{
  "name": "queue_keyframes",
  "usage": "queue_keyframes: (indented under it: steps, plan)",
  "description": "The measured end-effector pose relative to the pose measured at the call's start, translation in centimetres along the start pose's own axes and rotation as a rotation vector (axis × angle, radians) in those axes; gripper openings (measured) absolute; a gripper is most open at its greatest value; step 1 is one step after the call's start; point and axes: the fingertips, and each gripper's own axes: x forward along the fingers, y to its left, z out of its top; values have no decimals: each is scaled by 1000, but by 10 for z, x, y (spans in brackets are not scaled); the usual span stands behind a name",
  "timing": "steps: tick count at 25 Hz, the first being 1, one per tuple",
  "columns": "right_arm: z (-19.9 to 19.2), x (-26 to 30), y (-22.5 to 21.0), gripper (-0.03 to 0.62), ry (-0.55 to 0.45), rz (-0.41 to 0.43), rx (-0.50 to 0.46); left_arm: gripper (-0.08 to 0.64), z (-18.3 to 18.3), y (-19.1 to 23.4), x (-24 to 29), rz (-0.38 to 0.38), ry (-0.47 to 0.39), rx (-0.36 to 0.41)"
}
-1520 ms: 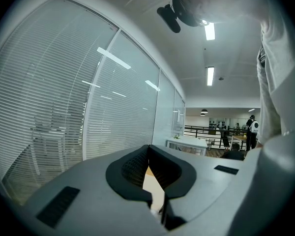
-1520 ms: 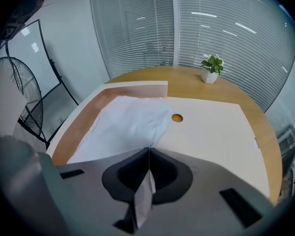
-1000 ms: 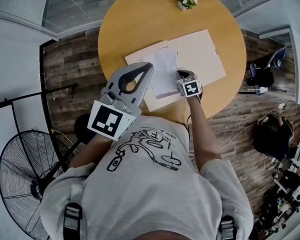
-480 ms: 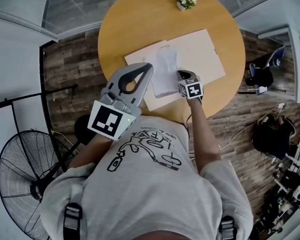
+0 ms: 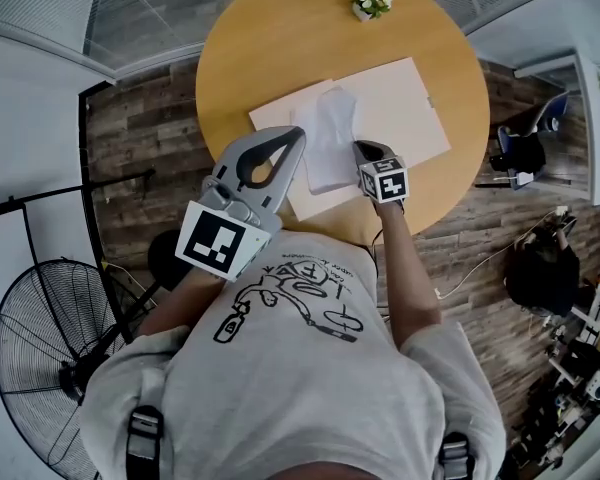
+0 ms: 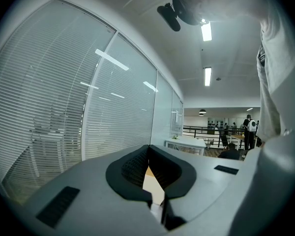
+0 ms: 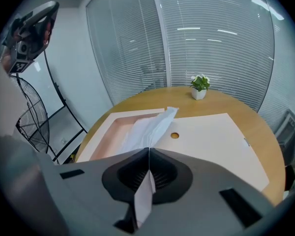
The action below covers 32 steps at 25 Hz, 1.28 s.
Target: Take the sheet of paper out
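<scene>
A white sheet of paper (image 5: 330, 143) rises crumpled from an open pale folder (image 5: 400, 108) on the round wooden table (image 5: 270, 48). My right gripper (image 5: 359, 148) is shut on the sheet's near edge and holds it above the folder. In the right gripper view the paper (image 7: 147, 127) runs from the closed jaws down to the folder's pinkish left half (image 7: 108, 132). My left gripper (image 5: 300, 130) hangs raised at the table's near-left edge, level, apart from the paper. Its jaws (image 6: 148, 147) meet at the tips with nothing between them.
A small potted plant (image 5: 372, 0) stands at the table's far side. A floor fan (image 5: 40, 338) and a black stand are on the wooden floor to the left. Glass walls with blinds (image 7: 211, 43) lie beyond the table. Chairs and bags sit on the right.
My right gripper has risen slightly with the paper, and the sheet's far end stands a little higher over the folder. The left gripper has stayed put.
</scene>
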Motion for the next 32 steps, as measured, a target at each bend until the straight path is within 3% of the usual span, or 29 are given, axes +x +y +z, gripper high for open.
queue_keyframes:
  steps: [32]
  plan:
    - [49,-63,11,11,-193,-19,42,20,3,-4,-1,-9,-7,11]
